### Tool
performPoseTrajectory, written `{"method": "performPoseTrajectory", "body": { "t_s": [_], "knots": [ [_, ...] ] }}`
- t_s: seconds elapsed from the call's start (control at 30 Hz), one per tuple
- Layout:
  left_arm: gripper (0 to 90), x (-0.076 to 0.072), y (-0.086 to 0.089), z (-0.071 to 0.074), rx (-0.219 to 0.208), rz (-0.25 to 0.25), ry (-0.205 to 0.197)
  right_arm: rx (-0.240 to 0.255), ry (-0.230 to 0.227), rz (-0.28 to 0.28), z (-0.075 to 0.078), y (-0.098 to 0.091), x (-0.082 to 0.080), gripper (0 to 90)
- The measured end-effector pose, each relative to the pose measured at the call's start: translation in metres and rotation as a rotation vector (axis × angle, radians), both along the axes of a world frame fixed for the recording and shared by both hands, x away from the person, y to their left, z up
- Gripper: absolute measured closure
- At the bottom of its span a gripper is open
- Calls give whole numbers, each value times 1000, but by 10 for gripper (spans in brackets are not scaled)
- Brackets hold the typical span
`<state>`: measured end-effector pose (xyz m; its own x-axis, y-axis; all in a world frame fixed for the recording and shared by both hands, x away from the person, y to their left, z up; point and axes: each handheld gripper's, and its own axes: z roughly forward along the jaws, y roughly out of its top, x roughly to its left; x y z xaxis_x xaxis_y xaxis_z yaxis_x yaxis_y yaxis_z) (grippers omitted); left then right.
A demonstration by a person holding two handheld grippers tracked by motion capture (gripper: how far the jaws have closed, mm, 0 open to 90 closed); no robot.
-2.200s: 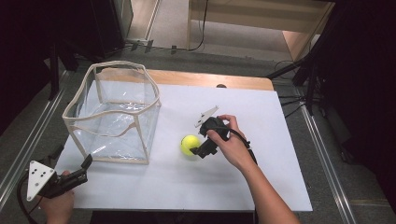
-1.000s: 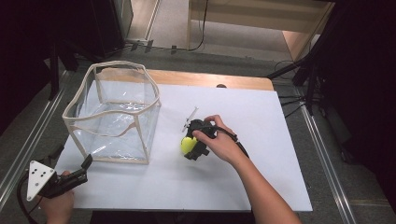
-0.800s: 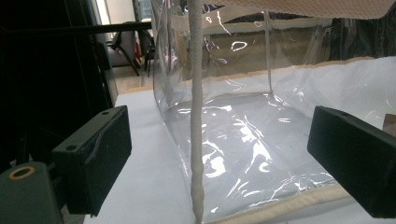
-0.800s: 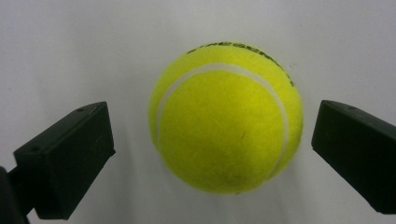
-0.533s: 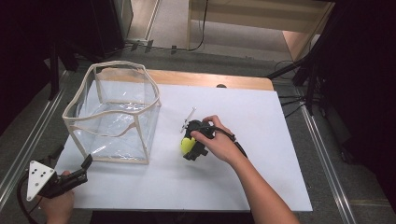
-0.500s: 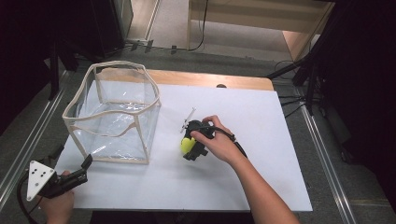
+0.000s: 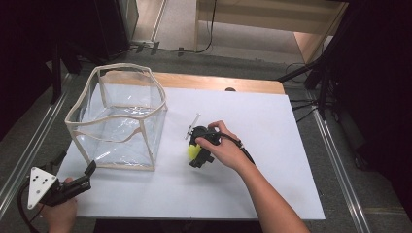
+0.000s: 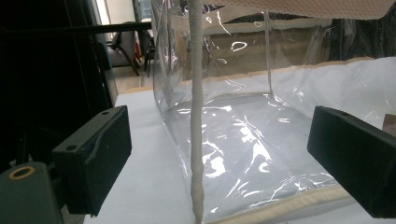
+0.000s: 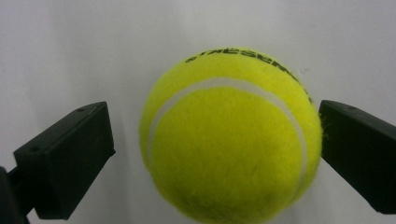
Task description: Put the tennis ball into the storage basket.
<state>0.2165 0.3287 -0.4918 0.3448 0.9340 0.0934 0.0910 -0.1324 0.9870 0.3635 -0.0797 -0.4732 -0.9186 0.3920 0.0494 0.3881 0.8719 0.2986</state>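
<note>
Your right gripper (image 9: 217,140) straddles the tennis ball (image 9: 229,135), jaws open, one touching. Close them next, probably. Your left gripper (image 8: 219,154) idles open beside the clear bag (image 7: 119,116).

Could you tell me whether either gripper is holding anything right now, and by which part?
Nothing is held yet. The right gripper is open around the tennis ball, with a gap at one jaw. The left gripper is open, facing the clear bag's corner.
</note>
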Motion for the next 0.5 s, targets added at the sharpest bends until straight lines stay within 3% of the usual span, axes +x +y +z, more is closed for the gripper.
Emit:
{"method": "performPoseTrajectory", "body": {
  "t_s": [0.2,0.23,0.27,0.3,0.5],
  "knots": [
    [68,0,0,0,0,0,0,-13,-5,4,-3,3,0,0],
    [68,0,0,0,0,0,0,-15,2,9,-4,3,0,41],
    [68,0,0,0,0,-1,0,-18,-5,4,-4,3,-1,233],
    [68,0,0,0,0,0,0,-32,-37,-12,-4,4,-1,225],
    [68,0,0,0,-1,0,0,-34,-9,-26,-3,2,1,228]
  ]
}}
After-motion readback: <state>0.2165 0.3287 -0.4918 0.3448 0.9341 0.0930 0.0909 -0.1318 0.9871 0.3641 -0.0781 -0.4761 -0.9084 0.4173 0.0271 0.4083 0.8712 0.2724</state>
